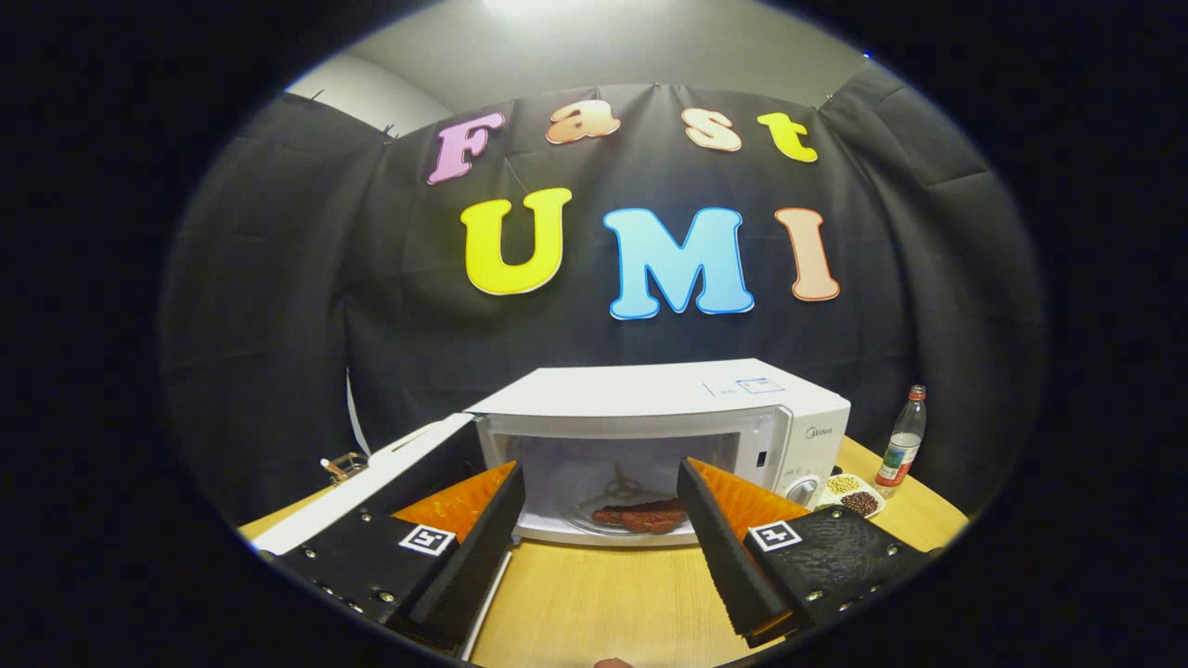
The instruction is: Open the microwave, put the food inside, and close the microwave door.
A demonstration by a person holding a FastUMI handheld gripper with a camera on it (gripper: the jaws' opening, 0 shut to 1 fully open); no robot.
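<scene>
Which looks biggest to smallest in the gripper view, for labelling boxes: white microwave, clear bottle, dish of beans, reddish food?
1. White microwave.
2. Reddish food inside it.
3. Clear bottle and dish of beans: too alike to rank.
Open gripper holds nothing.

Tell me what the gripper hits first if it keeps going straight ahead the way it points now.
Probably the food on the glass plate inside the open microwave. The gripper has its jaws open and empty, aimed into the cavity across bare table. Depth is hard to judge.
</scene>
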